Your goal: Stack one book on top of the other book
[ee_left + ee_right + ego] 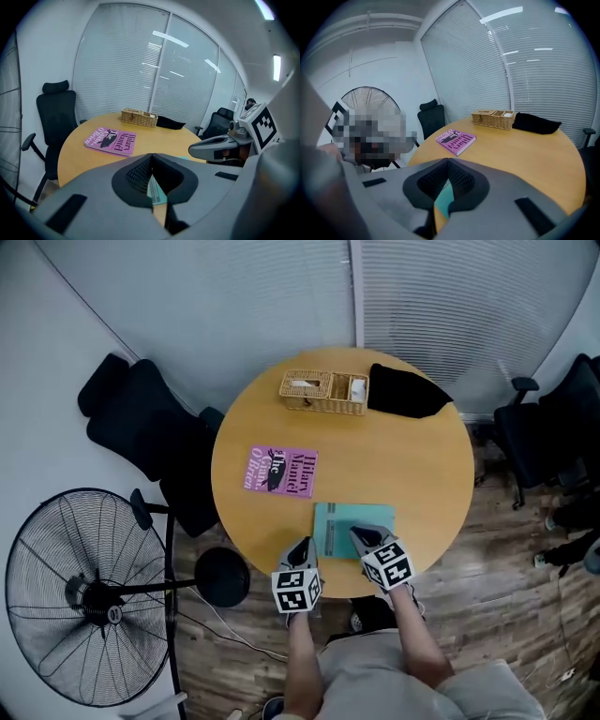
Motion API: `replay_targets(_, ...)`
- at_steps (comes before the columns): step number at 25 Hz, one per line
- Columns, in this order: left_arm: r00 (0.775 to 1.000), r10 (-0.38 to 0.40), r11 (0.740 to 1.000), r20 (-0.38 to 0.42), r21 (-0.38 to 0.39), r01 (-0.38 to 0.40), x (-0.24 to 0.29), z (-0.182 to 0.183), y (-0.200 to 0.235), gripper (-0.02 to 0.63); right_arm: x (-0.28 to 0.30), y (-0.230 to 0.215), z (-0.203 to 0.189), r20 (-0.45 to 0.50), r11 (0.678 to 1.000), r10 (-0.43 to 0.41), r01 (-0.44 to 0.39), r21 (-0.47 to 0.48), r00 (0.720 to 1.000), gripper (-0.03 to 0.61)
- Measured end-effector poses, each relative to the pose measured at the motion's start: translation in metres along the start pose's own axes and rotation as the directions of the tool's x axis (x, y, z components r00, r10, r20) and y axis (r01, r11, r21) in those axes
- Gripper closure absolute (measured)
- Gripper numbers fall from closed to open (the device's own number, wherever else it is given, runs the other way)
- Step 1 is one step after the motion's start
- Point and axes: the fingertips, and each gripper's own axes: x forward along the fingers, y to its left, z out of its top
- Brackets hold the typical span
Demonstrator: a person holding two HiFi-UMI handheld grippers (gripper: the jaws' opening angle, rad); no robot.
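A purple book (281, 471) lies flat on the round wooden table (431, 465), left of centre; it shows too as the purple book (112, 139) and the purple book (456, 139). A teal book (354, 524) lies near the table's front edge. My left gripper (305, 548) hovers at that book's near left corner, jaws shut and empty, a strip of the teal book (154, 191) visible past its tips. My right gripper (367, 539) is over the book's near edge, shut, with the teal book (442, 202) below it. I cannot tell whether either touches it.
A wicker basket (323, 391) and a black pouch (406, 393) sit at the table's far side. Black office chairs (145, 432) stand left, with more chairs (548, 432) to the right. A large floor fan (80, 596) stands at the near left.
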Motion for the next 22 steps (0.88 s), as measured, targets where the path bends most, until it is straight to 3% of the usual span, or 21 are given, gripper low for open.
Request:
replay_targets(9, 0.998, 0.068, 0.998, -0.001, -0.005, -0.068, 0.017, 0.037, 0.055, 0.587, 0.049, -0.014, 0.044, 0.011, 1.0, 0.022, -0.022, 0.013, 1.0, 0.557)
replay_targets(14, 0.996, 0.092, 0.995, 0.0, -0.024, -0.092, 0.026, 0.045, 0.089, 0.587, 0.073, -0.013, 0.048, -0.012, 1.0, 0.022, -0.022, 0.011, 1.0, 0.557)
replay_targets(22, 0.999, 0.033, 0.999, -0.015, -0.002, -0.033, 0.065, 0.074, 0.13, 0.588, 0.106, -0.034, 0.063, -0.013, 0.995, -0.076, 0.076, 0.069, 0.997, 0.557)
